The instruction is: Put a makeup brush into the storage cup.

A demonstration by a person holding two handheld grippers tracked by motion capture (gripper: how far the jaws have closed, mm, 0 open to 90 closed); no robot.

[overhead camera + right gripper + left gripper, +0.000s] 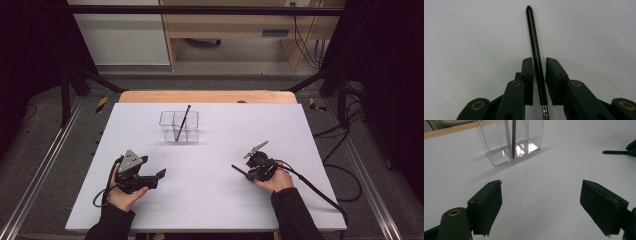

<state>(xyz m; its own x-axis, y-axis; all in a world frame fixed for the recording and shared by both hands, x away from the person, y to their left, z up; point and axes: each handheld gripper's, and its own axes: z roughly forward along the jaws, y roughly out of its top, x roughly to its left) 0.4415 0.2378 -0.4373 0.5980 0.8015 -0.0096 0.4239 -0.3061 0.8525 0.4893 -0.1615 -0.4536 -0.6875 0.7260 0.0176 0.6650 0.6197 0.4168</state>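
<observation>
Right claw (539, 82), clenched lengthwise on my pen (535, 47), aims it toward the holder (179, 126); left claw (541, 206), released, waits clear.

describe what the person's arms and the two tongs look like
Both forearms wear black sleeves. The left tongs are black with flat rectangular pads, a grey three-cornered plate on top and a black cable. The right tongs are black with brass-coloured rivet rings on the linkage; a black cable trails off.
</observation>
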